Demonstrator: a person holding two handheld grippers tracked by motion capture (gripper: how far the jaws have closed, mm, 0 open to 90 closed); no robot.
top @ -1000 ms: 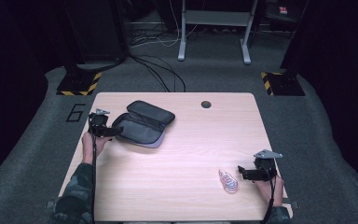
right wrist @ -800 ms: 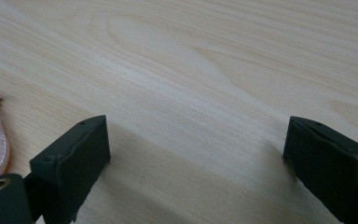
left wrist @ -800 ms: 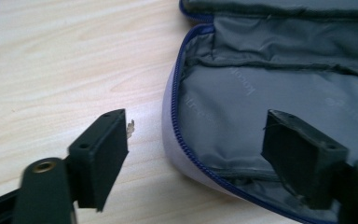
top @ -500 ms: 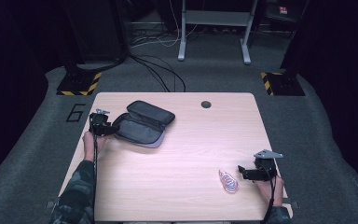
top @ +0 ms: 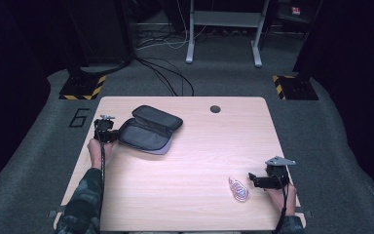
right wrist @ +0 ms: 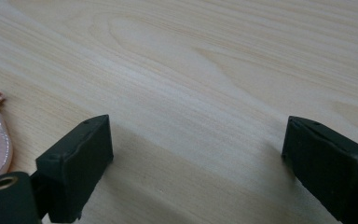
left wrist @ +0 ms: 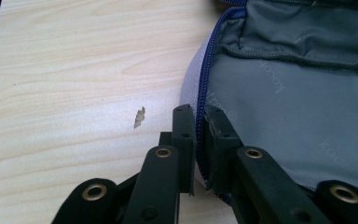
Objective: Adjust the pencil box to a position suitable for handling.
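High view: left gripper (top: pixel 111 136) has just clamped the open pouch's (top: pixel 148 132) zipper rim at table's 10 o'clock. Right gripper (top: pixel 253 179), jaws apart, empty, beside pink tape dispenser (top: pixel 238 189) at 5 o'clock, unpacked yet.

A pale wooden surface (top: pixel 185 161) is sitting on grey carpet (top: pixel 39 161), with a round dark hole (top: pixel 215 108) near its far edge. Beyond it, black cables (top: pixel 165 73) are trailing across the floor, and two yellow-and-black striped bases (top: pixel 83 87) are standing at either side.
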